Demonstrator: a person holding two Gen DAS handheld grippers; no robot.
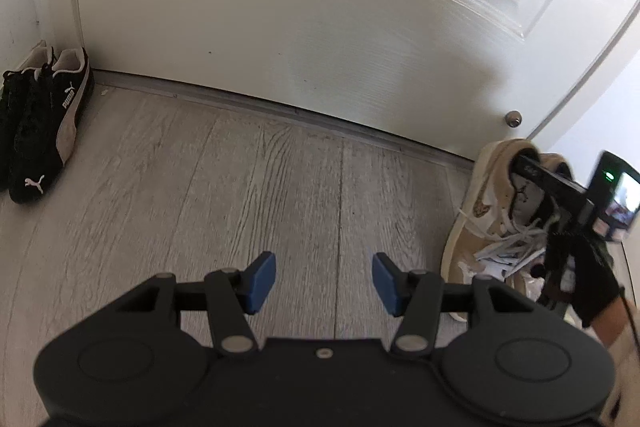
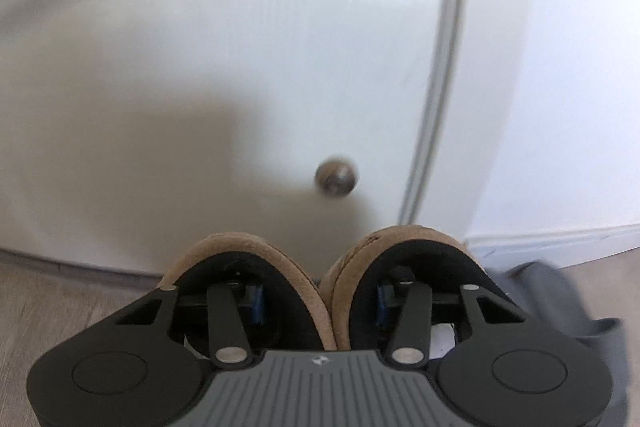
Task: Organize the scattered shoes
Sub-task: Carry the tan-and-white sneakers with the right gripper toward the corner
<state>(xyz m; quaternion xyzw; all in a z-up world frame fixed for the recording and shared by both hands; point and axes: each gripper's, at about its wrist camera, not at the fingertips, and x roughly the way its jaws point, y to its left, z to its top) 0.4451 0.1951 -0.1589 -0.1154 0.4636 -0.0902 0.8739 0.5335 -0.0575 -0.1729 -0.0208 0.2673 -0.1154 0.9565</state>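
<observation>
While my left hand-held gripper (image 1: pixel 324 281) hangs over the wood floor (image 1: pixel 240 179) with its blue pads spread apart and empty, my right hand-held gripper (image 2: pixel 320 301) has one finger inside each of the two tan sneakers (image 2: pixel 326 275), pinching their touching collars together near the white door (image 1: pixel 320 19). Black sneakers (image 1: pixel 44 123) sit paired in the far left corner against the door.
</observation>
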